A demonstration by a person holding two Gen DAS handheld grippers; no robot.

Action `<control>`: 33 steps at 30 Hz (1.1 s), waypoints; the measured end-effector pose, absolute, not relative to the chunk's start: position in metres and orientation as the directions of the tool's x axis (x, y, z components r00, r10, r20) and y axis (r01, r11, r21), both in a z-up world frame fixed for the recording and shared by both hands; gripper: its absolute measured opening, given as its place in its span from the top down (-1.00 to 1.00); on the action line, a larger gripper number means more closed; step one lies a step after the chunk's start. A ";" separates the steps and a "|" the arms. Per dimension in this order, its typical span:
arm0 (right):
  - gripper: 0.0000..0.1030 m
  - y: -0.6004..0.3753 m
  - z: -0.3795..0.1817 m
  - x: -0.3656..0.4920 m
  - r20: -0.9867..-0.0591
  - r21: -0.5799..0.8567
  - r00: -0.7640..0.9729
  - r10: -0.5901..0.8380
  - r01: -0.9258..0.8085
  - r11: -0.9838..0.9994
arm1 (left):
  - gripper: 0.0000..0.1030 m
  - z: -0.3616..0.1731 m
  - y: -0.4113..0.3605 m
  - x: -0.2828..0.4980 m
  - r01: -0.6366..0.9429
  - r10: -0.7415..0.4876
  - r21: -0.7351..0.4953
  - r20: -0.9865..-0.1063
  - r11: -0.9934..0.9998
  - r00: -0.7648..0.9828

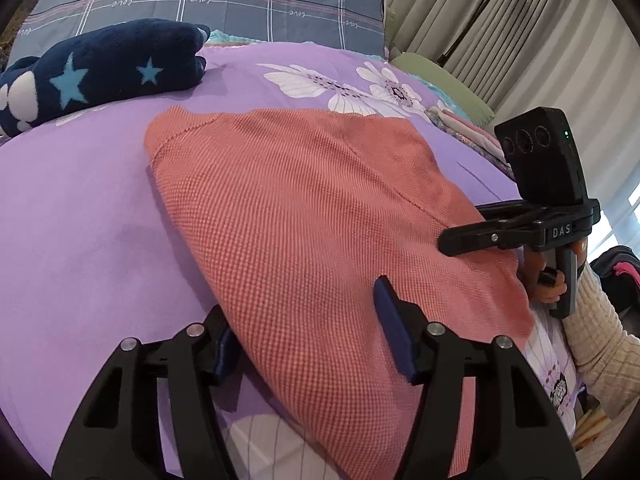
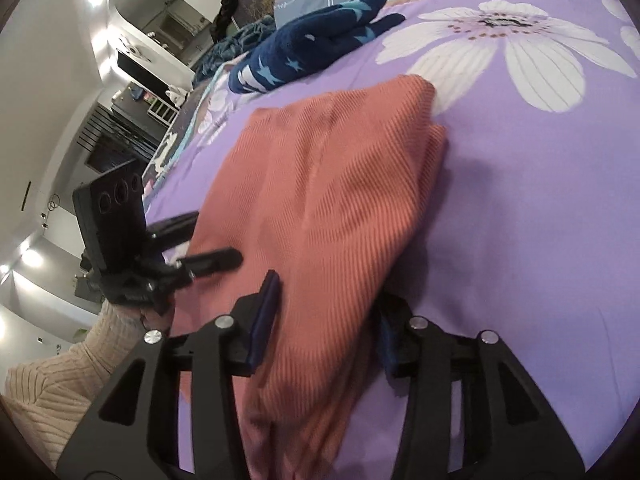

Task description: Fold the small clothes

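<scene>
A folded orange cloth (image 1: 304, 216) lies on a purple bed cover (image 1: 80, 220) with big white flowers. The left gripper (image 1: 308, 332) has one finger on each side of the cloth's near corner, with the cloth between them. I cannot tell if they press on it. The right gripper (image 2: 324, 312) has its fingers on both sides of the cloth's near edge too, and I cannot tell if it is pinching. A hand in a cream sleeve (image 2: 44, 384) holds each tool. Far past the fingers sits a dark blue fuzzy thing with stars (image 1: 96, 68).
</scene>
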State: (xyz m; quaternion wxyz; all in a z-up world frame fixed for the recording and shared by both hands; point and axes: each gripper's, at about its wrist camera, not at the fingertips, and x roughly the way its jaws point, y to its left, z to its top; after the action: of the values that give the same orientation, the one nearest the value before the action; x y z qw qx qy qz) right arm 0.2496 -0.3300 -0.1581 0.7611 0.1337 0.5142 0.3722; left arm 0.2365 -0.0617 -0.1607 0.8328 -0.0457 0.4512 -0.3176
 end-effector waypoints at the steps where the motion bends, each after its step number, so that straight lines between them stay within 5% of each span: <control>1: 0.10 -0.331 -0.160 0.250 -0.678 0.597 0.189 0.710 -0.421 0.682 | -0.18 -0.162 -0.062 0.239 0.484 -0.575 -0.372 -0.722 0.792 0.386; 3: 0.15 -0.328 -0.167 0.260 -0.646 0.635 0.188 0.740 -0.406 0.658 | -0.18 -0.164 -0.065 0.244 0.478 -0.584 -0.387 -0.716 0.788 0.383; 6: 0.50 -0.312 -0.173 0.277 -0.612 0.674 0.188 0.768 -0.384 0.631 | -0.02 -0.161 -0.072 0.249 0.456 -0.552 -0.362 -0.727 0.813 0.408; 8: 0.56 -0.304 -0.162 0.272 -0.642 0.617 0.241 0.727 -0.401 0.677 | 0.29 -0.149 -0.076 0.242 0.444 -0.510 -0.311 -0.731 0.841 0.454; 11: 0.58 -0.295 -0.128 0.240 -0.671 0.452 0.374 0.640 -0.477 0.754 | 0.40 -0.126 -0.081 0.228 0.467 -0.497 -0.261 -0.705 0.845 0.506; 21: 0.58 -0.324 0.006 0.164 -0.499 0.241 0.700 0.510 -0.453 0.858 | 0.42 -0.002 -0.137 0.203 0.566 -0.506 -0.072 -0.550 0.821 0.665; 33: 0.58 -0.387 0.082 0.218 -0.382 0.198 0.853 0.355 -0.300 0.933 | 0.42 0.080 -0.227 0.285 0.586 -0.508 0.029 -0.464 0.810 0.726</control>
State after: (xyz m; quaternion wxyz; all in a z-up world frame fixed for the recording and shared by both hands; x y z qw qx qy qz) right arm 0.2178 -0.3873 0.0822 0.9603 0.0658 0.2107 0.1706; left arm 0.2854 -0.2274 0.0804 0.9248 0.0872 0.2231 -0.2957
